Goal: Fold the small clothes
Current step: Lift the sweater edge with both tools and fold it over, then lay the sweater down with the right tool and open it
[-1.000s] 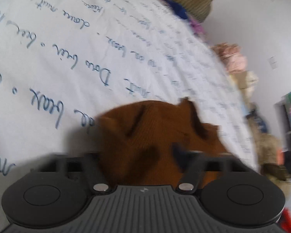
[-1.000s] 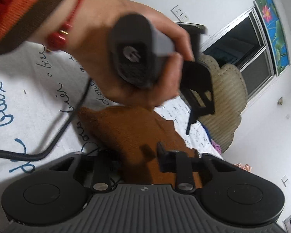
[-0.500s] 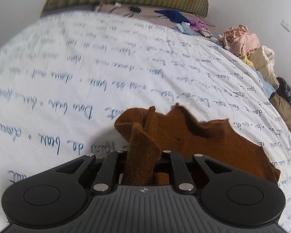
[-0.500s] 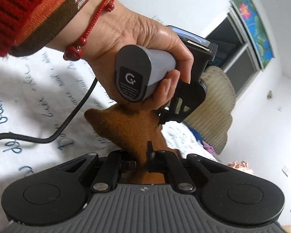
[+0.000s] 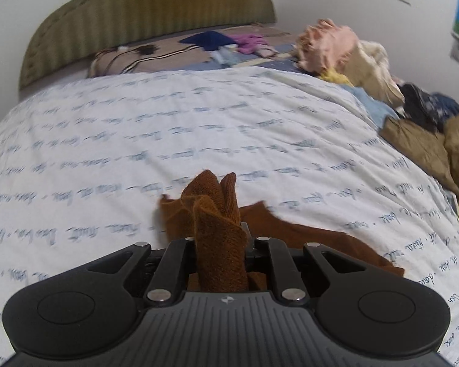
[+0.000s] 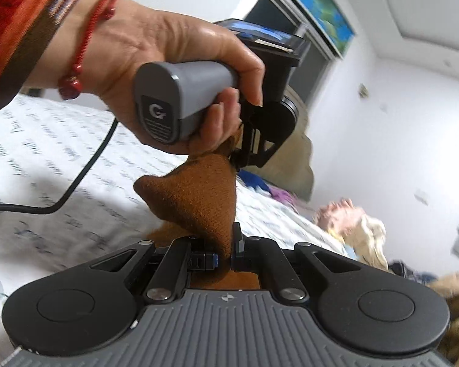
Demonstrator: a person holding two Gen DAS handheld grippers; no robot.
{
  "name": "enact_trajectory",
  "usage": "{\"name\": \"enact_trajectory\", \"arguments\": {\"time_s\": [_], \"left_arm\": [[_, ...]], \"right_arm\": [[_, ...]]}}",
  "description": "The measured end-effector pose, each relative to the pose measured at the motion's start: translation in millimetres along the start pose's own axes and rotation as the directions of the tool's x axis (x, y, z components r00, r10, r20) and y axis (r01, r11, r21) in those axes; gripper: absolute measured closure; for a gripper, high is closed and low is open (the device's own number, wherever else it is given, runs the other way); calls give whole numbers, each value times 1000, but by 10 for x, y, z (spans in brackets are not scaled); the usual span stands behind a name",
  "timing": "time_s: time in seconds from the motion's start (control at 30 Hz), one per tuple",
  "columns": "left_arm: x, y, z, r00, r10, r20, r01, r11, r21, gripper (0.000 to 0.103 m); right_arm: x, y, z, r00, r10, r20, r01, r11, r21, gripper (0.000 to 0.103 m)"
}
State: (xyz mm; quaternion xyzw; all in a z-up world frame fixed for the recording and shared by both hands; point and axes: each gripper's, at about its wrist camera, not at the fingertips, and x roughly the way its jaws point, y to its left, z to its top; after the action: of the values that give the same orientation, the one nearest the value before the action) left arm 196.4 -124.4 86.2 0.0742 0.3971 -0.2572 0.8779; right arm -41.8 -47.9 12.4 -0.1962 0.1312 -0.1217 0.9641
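Above bed [image 5: 199, 128] near edge: brown knit garment [image 5: 220, 238] pinched in left tool [image 5: 220, 244]; right tool [image 6: 225, 253] clamped on another fold.

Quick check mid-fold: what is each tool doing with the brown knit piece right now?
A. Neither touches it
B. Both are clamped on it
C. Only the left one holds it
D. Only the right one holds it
B: the left tool has brown knit piece bunched between its closed fingers, and the right tool pinches another part of it.
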Motion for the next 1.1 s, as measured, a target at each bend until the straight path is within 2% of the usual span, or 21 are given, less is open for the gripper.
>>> {"name": "enact_trajectory", "arguments": {"time_s": [0.1, 0.23, 0.4, 0.47, 0.53, 0.67, 0.73, 0.77, 0.8, 0.87, 0.93, 1.0, 1.1], "left_arm": [[155, -291, 7, 1000, -16, -27, 17, 999, 33, 90], [412, -689, -85, 998, -4, -64, 10, 996, 94, 90], [722, -1052, -218, 993, 4, -115, 13, 989, 146, 90], [804, -1135, -252, 992, 10, -126, 10, 988, 153, 89], [860, -1189, -271, 991, 10, -133, 11, 987, 161, 89], [893, -1154, -203, 982, -100, -158, 115, 990, 88, 86], [840, -1089, -154, 975, -159, -153, 165, 986, 31, 79], [810, -1071, -129, 972, -183, -148, 187, 982, 13, 64], [762, -1041, -112, 970, -199, -138, 201, 980, 1, 41], [604, -957, -101, 977, -202, -73, 202, 979, -9, 17], [416, -869, -106, 979, -204, -3, 204, 979, 16, 16], [264, -753, -128, 975, -220, 12, 219, 975, 34, 16], [10, -501, -343, 972, -227, 57, 224, 973, 49, 16]], "right_arm": [[34, -228, -119, 999, -13, -36, 15, 997, 73, 95], [96, -481, -312, 995, 2, -98, 17, 983, 185, 95], [182, -793, -554, 984, 58, -170, 6, 935, 355, 95], [238, -900, -680, 977, 94, -194, 0, 901, 435, 95], [307, -1047, -799, 967, 150, -208, -16, 843, 537, 95], [426, -1283, -1053, 938, 287, -195, -67, 702, 709, 93], [446, -1346, -1152, 929, 325, -177, -82, 647, 758, 89], [455, -1363, -1192, 926, 337, -171, -86, 628, 773, 87], [474, -1378, -1225, 923, 347, -165, -89, 610, 787, 86], [477, -1382, -1268, 919, 363, -154, -94, 581, 808, 85], [496, -1416, -1308, 915, 378, -139, -106, 558, 823, 79], [519, -1447, -1340, 910, 397, -123, -120, 535, 836, 73], [535, -1497, -1332, 898, 430, -97, -146, 498, 855, 63]]}}
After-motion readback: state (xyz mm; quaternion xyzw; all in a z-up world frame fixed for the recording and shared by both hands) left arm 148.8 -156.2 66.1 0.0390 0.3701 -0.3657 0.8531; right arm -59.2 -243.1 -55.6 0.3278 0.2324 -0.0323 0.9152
